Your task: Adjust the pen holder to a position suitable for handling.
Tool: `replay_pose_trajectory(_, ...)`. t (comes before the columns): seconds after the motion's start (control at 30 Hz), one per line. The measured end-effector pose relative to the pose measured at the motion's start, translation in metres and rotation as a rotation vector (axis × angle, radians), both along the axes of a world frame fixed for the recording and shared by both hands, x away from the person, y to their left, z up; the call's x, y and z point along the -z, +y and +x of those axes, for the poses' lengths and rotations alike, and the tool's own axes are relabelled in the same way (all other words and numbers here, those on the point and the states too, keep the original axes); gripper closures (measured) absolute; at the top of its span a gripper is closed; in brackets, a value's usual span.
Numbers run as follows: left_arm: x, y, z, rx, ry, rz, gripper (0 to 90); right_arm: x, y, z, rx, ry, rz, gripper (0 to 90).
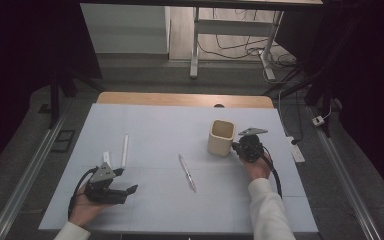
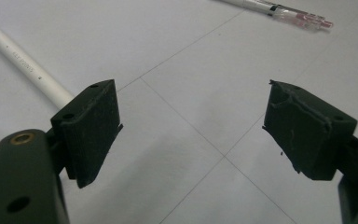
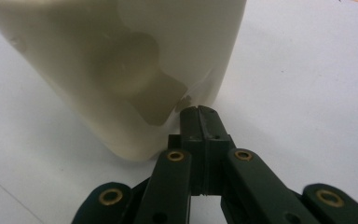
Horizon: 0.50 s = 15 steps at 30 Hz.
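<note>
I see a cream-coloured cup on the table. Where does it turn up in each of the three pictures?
High view: the cream cup stands right of the middle, just left of the right gripper.
Left gripper view: this one looks at the white mat and two pens, not the cup.
Right gripper view: the cup looms large at upper left, the shut jaws at its side.
Shared landmark: the white mat.
</note>
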<state>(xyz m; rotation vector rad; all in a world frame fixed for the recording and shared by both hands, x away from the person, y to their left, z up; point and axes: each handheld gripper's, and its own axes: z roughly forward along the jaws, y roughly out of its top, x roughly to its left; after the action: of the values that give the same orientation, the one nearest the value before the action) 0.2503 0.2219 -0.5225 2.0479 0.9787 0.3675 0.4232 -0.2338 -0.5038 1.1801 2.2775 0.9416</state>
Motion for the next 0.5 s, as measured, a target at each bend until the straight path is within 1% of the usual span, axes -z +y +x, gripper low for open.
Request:
replay_pose_trajectory(0.17,-0.001,0.001,0.0,-0.007,-0.002,-0.004,17.9,-0.001,0.001,0.002,0.012,0.003,0.001,89.2)
replay_pose_trajectory(0.27,0.0,0.002,0.0,-0.009,-0.001,-0.003,17.9,0.0,0.002,0.004,0.015,0.003,0.012,89.3)
replay_pose_trajectory(0.43,0.0,0.003,0.0,-0.011,-0.001,-0.002,18.0,0.0,0.01,0.007,0.016,0.0,0.005,89.2)
replay_pose_trajectory(0.5,0.0,0.003,0.0,-0.013,-0.002,-0.003,17.9,0.001,0.014,0.008,0.016,-0.006,0.01,89.3)
